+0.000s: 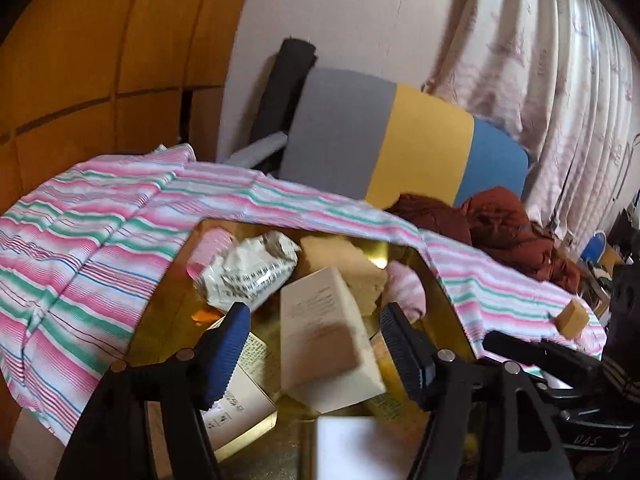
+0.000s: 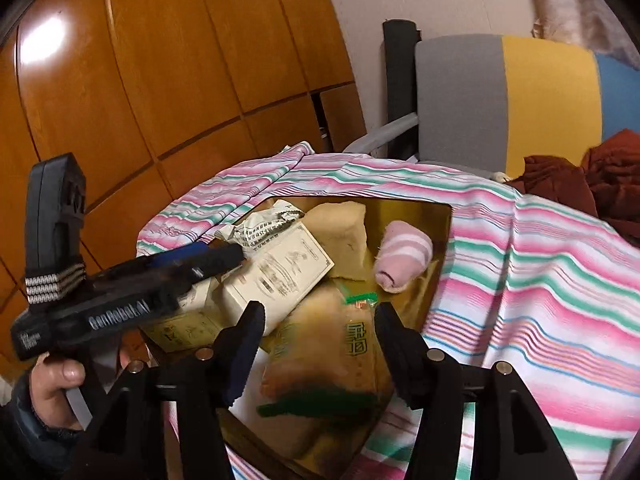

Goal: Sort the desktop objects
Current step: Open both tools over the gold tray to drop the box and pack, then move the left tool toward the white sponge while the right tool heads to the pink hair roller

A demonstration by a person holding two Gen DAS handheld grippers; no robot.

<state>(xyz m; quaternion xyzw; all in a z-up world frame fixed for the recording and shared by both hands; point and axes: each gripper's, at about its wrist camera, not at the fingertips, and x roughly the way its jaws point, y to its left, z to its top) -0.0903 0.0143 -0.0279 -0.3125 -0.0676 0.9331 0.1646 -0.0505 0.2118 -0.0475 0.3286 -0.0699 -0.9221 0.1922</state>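
A gold tray (image 1: 442, 280) (image 2: 416, 216) lies on a striped cloth and holds a crumpled white packet (image 1: 248, 276) (image 2: 264, 226), a tan sponge (image 1: 344, 264) (image 2: 340, 232), a rolled pink sock (image 1: 406, 288) (image 2: 404, 256) and flat boxes. My left gripper (image 1: 316, 316) (image 2: 224, 258) is open over the tray, and a blurred white box (image 1: 328, 336) (image 2: 280, 276) lies tilted between its fingers. My right gripper (image 2: 320, 312) is open above a blurred yellowish packet (image 2: 332, 360) with green print at the tray's near end.
The pink, green and white striped cloth (image 1: 88, 232) (image 2: 540, 280) covers the table. A small tan block (image 1: 572, 316) lies on it at the right. Behind stand a grey, yellow and blue chair (image 1: 384, 140), dark red fabric (image 1: 500, 224), wooden panels and a curtain.
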